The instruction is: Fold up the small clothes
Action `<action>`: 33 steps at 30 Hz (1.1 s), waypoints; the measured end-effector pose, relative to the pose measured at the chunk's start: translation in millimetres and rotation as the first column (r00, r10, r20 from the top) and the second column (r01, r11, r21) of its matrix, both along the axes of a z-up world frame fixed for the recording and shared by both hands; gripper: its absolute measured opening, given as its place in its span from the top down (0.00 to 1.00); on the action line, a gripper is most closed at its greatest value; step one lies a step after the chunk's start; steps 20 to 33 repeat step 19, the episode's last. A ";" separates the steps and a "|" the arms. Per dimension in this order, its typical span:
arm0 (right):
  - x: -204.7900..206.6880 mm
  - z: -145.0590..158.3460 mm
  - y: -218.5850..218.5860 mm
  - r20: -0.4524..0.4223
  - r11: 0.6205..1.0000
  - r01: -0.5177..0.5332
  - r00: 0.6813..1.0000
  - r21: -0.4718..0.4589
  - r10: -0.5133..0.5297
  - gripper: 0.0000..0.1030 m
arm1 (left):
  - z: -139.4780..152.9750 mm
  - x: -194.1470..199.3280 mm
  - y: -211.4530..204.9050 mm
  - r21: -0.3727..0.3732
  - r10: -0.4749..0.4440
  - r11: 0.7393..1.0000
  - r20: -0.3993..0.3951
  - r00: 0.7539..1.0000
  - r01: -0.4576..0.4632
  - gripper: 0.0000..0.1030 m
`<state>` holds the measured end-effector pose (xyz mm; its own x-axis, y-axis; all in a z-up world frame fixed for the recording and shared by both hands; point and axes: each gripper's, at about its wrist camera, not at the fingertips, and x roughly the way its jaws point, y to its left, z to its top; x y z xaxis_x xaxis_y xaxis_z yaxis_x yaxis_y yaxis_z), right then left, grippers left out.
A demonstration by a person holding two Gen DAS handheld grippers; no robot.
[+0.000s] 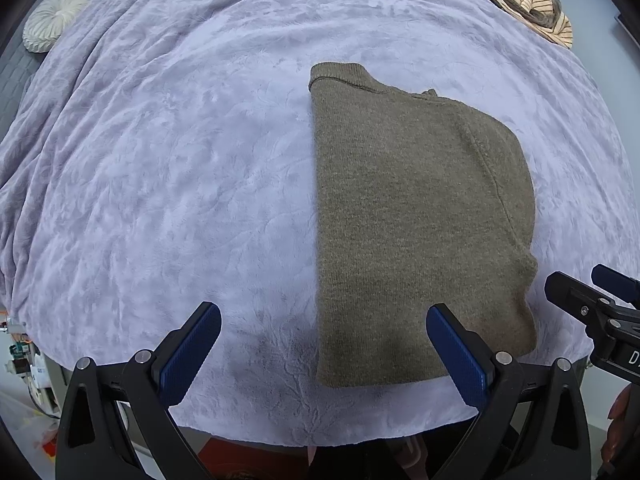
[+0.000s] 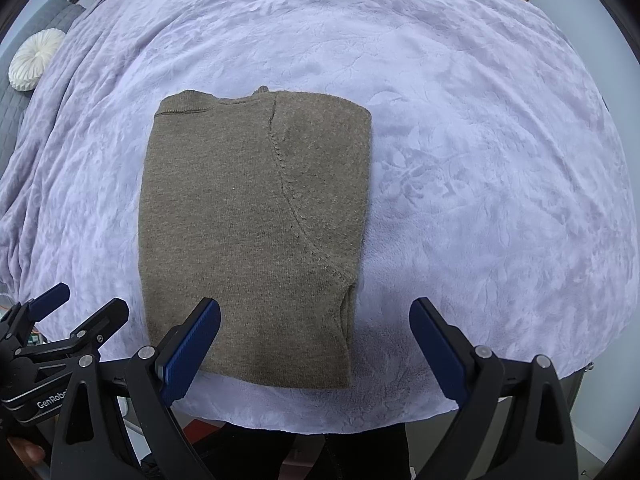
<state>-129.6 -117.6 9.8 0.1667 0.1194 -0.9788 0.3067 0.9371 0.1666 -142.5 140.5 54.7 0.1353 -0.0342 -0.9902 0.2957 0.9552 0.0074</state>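
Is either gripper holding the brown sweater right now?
No. Both the left gripper and the right gripper are open and empty, while the brown sweater lies folded flat on the lilac blanket.

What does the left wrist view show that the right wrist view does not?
Only the left wrist view shows clutter at the bed's left edge and more of the striped clothes pile. Only the right wrist view shows the "GenRobo" lettering on the left gripper. Both show the folded brown sweater, the lavender blanket, the round white cushion and open, empty grippers.
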 end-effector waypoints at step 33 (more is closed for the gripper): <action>-0.1 -0.6 5.5 -0.004 1.000 -0.012 1.000 -0.016 0.012 0.06 | 3.8 4.9 1.6 -0.029 -0.004 1.000 0.013 1.000 0.004 0.00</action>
